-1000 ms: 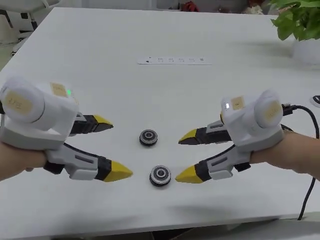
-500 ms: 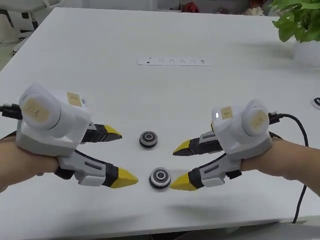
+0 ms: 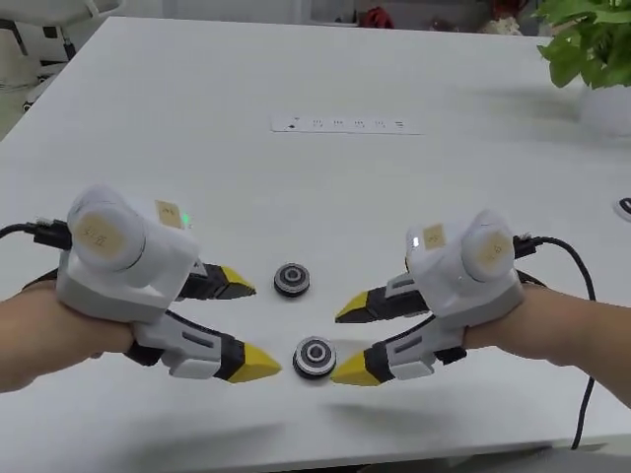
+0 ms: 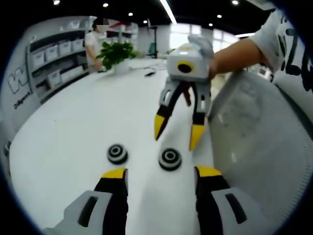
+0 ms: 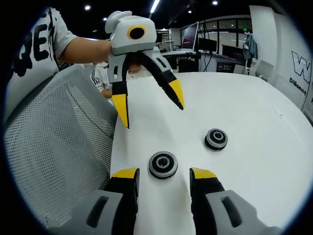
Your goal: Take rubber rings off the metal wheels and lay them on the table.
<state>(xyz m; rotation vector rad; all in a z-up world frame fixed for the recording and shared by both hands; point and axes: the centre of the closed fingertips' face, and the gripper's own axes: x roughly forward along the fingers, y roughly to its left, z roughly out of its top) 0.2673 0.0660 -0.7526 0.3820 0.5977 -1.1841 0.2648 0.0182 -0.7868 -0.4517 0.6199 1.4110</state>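
Closest in, the left hand-held gripper (image 3: 251,323) and the right hand-held gripper (image 3: 345,342) face each other low over the white surface (image 3: 197,99). Both have their yellow-tipped jaws spread wide and hold nothing. Each body carries a tan sticker, but the print on it is too small to read. A small green light glows on the left one.

The near wheel (image 3: 315,356) lies flat on the surface between the two lower jaw tips, close to both and touched by neither, with its black rubber ring (image 3: 300,357) on it. In the right gripper view this wheel (image 5: 163,164) sits just ahead of that hand-held gripper (image 5: 164,173), centred on the gap between its jaws. In the left gripper view it (image 4: 169,159) lies just ahead of the left one's (image 4: 161,172) spread jaws.

The far wheel (image 3: 292,279) lies flat a little beyond, apart from the first, and its ring is on too.

Further back a white power strip (image 3: 340,124) lies on the surface, its markings illegible. A dark cable (image 3: 592,325) trails from the right hand-held gripper. A green potted plant (image 3: 592,39) stands at the far right corner.

A wall sign (image 5: 299,66) in the right gripper view shows a large "W" above a word that starts "Diligent".
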